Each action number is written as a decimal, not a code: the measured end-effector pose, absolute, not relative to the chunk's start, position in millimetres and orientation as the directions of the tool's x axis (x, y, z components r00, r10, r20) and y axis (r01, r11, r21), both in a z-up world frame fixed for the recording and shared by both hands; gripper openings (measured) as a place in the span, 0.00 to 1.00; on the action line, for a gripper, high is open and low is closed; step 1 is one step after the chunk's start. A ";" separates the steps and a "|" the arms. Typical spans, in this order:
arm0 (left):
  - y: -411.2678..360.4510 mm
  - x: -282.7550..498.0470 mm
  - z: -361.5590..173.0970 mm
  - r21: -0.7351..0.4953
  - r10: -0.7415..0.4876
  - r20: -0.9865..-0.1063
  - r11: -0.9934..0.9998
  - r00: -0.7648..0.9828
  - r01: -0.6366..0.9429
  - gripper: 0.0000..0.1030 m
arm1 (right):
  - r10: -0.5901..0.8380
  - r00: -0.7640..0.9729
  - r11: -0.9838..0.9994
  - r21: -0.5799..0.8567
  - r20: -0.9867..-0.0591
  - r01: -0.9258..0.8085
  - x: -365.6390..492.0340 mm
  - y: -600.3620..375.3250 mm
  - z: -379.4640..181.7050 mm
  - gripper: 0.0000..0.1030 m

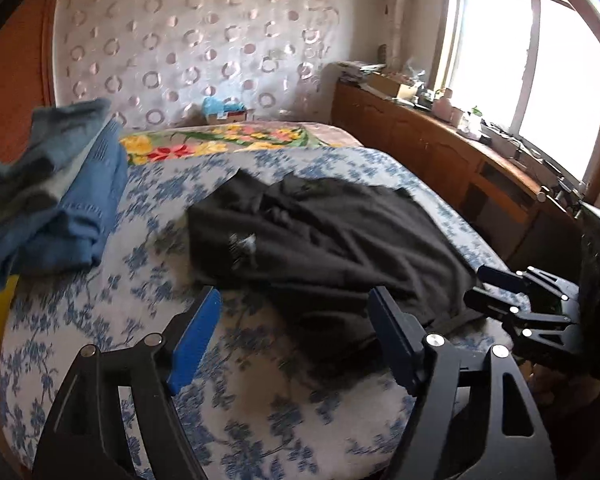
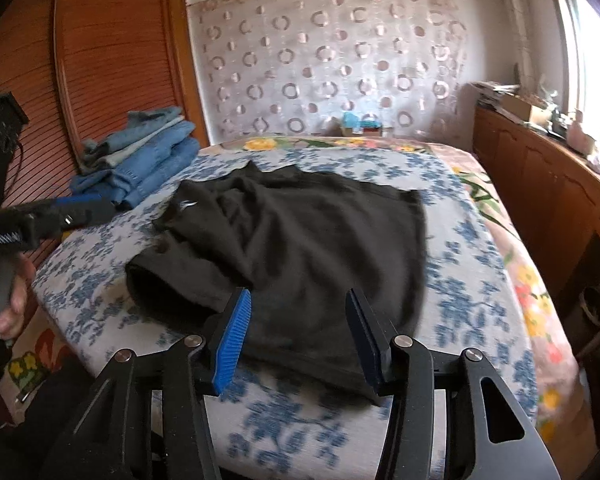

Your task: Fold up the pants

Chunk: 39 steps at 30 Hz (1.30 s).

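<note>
Left wrist view has the black pants [image 1: 331,236] lying rumpled on the bed [image 1: 260,400], on the blue-flowered cover, and they're my landmark. Left tongs [image 1: 294,334] hover at the pants' near edge, spread wide apart, holding nothing. Right tongs [image 2: 298,328] sit over the pants' near hem, also apart and empty. Off to the pants' left there's a stack of folded jeans [image 2: 140,160] on the bed, apart from the pants. Wooden cabinet [image 1: 439,152] runs along past the pants' right side, under the window [image 1: 519,60].

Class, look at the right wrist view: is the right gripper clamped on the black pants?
No: the right gripper is open, its blue pads spread apart above the black pants with no cloth between them.
</note>
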<state>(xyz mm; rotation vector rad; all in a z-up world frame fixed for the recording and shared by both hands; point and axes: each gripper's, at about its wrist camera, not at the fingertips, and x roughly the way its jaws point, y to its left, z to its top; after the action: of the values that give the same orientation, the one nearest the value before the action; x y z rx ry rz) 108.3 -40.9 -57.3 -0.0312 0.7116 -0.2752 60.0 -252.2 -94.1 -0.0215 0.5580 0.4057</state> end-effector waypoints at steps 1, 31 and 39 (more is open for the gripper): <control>-38.5 108.8 -60.8 -0.122 -0.257 -0.644 0.964 0.720 0.235 0.75 | 0.372 0.768 0.918 0.086 -0.522 -0.386 61.6 -250.5 -94.7 0.49; -33.8 107.6 -113.9 -0.126 -0.225 -0.716 0.973 0.661 0.195 0.75 | 0.414 0.673 0.889 0.115 -0.613 -0.443 91.8 -204.3 -114.2 0.36; -35.0 103.1 -112.5 -0.136 -0.238 -0.706 0.970 0.666 0.203 0.75 | 0.422 0.706 0.885 0.090 -0.569 -0.456 88.7 -197.2 -108.4 0.08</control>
<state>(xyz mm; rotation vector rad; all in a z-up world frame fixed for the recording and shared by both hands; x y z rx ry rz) 103.1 -35.0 -112.5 -0.0472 0.8039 -0.2489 88.7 -197.2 -108.4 -0.0588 0.6178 0.4879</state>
